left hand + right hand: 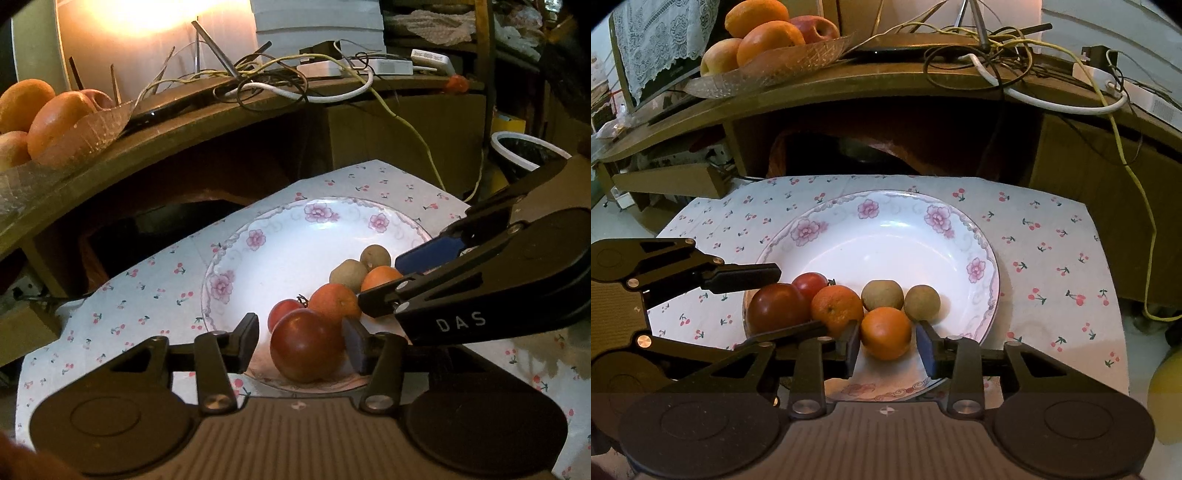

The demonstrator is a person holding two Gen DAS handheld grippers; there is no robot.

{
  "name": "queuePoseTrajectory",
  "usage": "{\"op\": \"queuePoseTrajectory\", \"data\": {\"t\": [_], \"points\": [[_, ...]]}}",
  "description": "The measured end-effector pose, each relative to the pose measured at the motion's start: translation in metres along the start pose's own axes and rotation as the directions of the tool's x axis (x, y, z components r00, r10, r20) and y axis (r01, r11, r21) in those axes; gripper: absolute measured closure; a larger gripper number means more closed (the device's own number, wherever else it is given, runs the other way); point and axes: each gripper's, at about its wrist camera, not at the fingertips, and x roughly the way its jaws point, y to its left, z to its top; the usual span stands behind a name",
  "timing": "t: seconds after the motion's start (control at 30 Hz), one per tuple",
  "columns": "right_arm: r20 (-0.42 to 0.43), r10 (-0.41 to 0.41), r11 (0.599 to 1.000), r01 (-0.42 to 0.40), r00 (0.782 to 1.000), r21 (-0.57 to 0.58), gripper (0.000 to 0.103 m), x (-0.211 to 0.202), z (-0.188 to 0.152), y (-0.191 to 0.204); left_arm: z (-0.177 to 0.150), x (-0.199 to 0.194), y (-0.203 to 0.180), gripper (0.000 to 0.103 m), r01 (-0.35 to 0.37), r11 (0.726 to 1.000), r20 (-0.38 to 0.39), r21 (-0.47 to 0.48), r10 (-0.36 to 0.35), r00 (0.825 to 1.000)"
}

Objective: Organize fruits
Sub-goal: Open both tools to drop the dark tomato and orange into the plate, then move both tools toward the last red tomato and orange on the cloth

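Left gripper brackets tomato; right gripper seemingly brackets orange

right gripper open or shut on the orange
Open: in the right wrist view the right gripper straddles the orange, with gaps showing beside both fingers.

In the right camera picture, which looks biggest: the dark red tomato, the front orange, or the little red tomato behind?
1. Dark red tomato
2. Front orange, nearly as big but nearer the camera, so unsure
3. Little red tomato, partly hidden
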Motion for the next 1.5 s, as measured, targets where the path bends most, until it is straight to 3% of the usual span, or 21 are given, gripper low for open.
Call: {"op": "queuePoseTrajectory", "data": {"t": [0.03,0.43,0.7,1.07,1.23,1.5], "points": [[0.010,-0.001,1.000,0.001,1.000,-0.003,0.060,-0.002,0.000,0.000,0.001,-0.002,0.000,0.047,-0.001,1.000,0.002,-0.001,0.001,1.000],[0.063,-0.008,1.000,0.007,0.998,0.018,0.060,-0.023,0.003,-0.008,0.003,-0.036,0.016,0.047,-0.069,0.996,0.043,-0.063,0.072,0.996],[0.080,0.061,0.998,-0.061,0.995,-0.004,0.060,-0.040,0.000,0.003,-0.016,-0.064,0.034,0.047,-0.128,0.982,-0.006,-0.136,0.129,0.992],[-0.012,0.215,0.971,-0.215,0.977,-0.101,0.060,-0.045,-0.027,0.044,-0.045,-0.080,0.035,0.047,-0.113,0.979,-0.068,-0.169,0.103,0.992],[-0.046,0.232,0.960,-0.236,0.972,-0.152,0.059,-0.030,-0.030,0.060,-0.047,-0.080,0.035,0.049,-0.073,0.986,-0.070,-0.147,0.063,0.996],[-0.081,0.239,0.951,-0.250,0.968,-0.182,0.060,-0.008,-0.032,0.072,-0.054,-0.084,0.050,0.048,-0.070,0.984,-0.089,-0.163,0.056,0.994]]}}
